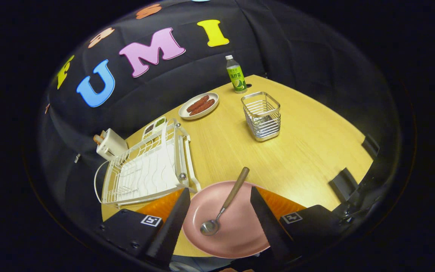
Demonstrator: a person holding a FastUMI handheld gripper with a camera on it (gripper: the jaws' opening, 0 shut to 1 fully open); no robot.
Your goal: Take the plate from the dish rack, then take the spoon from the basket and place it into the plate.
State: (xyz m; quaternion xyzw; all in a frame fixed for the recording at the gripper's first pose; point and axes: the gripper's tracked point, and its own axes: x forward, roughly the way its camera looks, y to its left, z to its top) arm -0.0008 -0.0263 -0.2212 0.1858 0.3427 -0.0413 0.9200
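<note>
Gripper view: released gripper [219, 209] straddles round pink plate [236, 234] holding wooden-handled metal spoon [223, 207].

The fingers [261, 211] of the gripper [220, 215], spread apart and gripping nothing, cover the plate [236, 234] at its 3 and 9 o'clock rims. The surface [308, 151] is cut short at 6 o'clock beneath them. Behind the rack [145, 170], at 11 o'clock, a white box [110, 145] and a small tray [154, 126] are partly hidden; their contents are too small to tell. The bottle [236, 74] label is unreadable.
</note>
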